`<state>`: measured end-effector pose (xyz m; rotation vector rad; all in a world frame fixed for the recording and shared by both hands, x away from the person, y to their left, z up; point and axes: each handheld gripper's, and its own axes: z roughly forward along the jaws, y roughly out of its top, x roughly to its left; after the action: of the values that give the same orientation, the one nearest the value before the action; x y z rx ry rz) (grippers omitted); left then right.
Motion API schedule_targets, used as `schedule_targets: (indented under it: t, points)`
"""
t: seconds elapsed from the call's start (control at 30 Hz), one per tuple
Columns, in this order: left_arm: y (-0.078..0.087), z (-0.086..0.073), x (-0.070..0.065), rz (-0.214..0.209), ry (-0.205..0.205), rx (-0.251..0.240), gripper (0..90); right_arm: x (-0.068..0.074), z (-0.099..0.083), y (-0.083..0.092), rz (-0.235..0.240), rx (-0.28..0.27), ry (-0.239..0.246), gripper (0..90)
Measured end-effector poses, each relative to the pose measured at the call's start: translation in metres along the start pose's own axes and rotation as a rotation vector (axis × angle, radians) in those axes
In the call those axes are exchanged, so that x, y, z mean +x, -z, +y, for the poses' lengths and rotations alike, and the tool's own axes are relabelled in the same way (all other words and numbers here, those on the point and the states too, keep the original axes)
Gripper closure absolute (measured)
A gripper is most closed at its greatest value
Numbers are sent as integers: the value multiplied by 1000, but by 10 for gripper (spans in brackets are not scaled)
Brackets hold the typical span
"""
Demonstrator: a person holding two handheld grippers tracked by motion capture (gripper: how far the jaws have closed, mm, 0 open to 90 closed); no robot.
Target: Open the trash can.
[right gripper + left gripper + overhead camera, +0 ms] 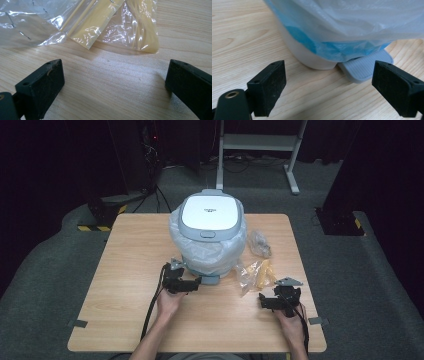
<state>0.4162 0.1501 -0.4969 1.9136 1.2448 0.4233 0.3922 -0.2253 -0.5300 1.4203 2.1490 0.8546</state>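
Note:
A white pedal bin (210,232) with a grey lid stands shut at the middle of the wooden table (125,265), lined with a translucent bag. My left gripper (198,282) is open beside the bin's base, its jaws pointing at the grey pedal (212,279). In the left gripper view the pedal (364,68) and the bag-covered bin base (312,53) lie just beyond the open left gripper (329,87). My right gripper (261,300) is open, low over the table, just short of the yellow plastic wrappers (257,274). The wrappers (112,22) lie ahead of the empty right gripper (115,87).
A crumpled clear bag (259,243) lies on the table right of the bin. Bare wood spreads to the left (130,270) and along the near edge. Beyond the table stands a desk frame (257,145) on dark carpet.

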Motion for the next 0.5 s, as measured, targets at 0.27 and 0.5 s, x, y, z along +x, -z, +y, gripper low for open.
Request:
schedule_targets:
  t: [0.27, 0.5]
  points:
    - [-7, 3, -4, -19, 4, -4, 125, 0, 0, 0, 0, 0, -1, 17]
    - [-13, 3, -8, -13, -13, -1, 134, 0, 0, 0, 0, 0, -3, 17]
